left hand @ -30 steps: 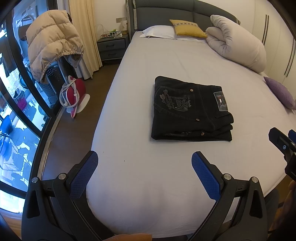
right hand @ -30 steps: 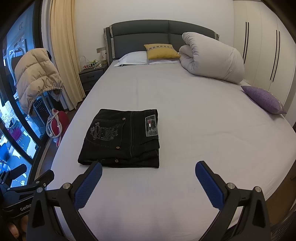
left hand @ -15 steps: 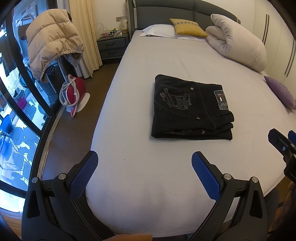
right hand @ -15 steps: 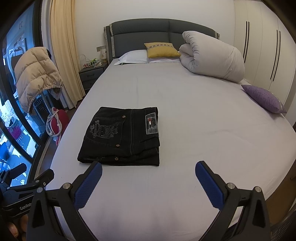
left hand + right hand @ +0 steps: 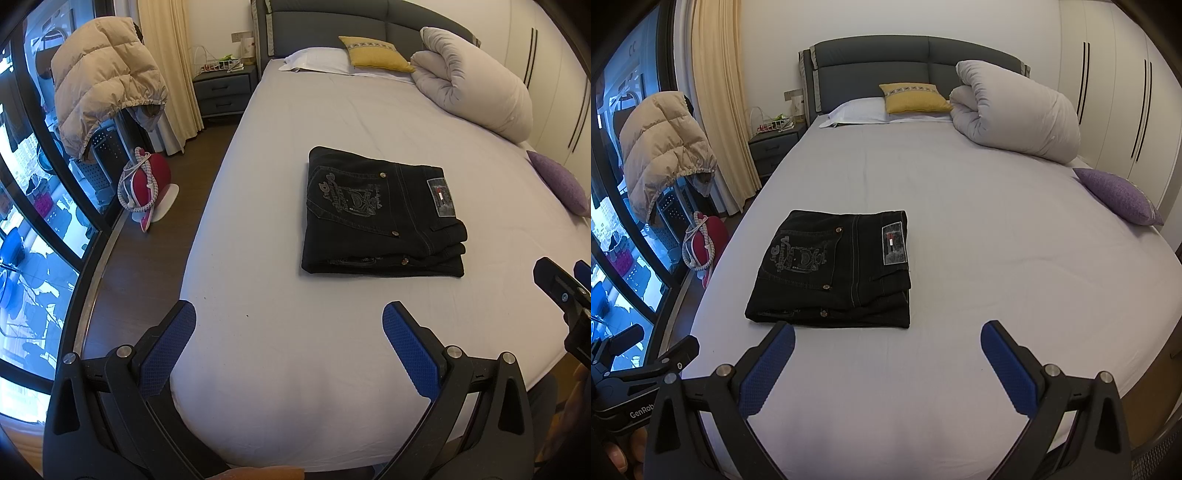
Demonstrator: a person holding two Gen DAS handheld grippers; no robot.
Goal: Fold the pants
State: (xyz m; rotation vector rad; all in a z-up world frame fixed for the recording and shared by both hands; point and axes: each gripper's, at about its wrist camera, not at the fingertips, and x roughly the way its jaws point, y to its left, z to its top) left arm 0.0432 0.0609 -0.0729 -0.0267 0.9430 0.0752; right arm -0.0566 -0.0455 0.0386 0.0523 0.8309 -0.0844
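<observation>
Over the last second nothing on the bed [image 5: 960, 206] has shifted: the pants [image 5: 380, 214] lie folded toward its near left, both my left gripper [image 5: 288, 332] and right gripper [image 5: 886, 350] hang back with jaws spread empty, so folding looks finished.

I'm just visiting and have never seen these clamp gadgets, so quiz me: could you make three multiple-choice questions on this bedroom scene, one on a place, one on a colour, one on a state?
1. Where does the folded black denim pants bundle lie?
A. on the floor
B. on the pale grey bed sheet
C. on the nightstand

2. What colour is the small cushion by the dark grey headboard?
A. yellow
B. green
C. red

3. How do the left gripper and right gripper stand?
A. both open, empty
B. both clamped on the pants
C. one holds a pillow

Answers: 1 B, the bundle rests on the sheet. 2 A, its cover is yellow. 3 A, blue pads stand wide apart with only sheet between them.
</observation>
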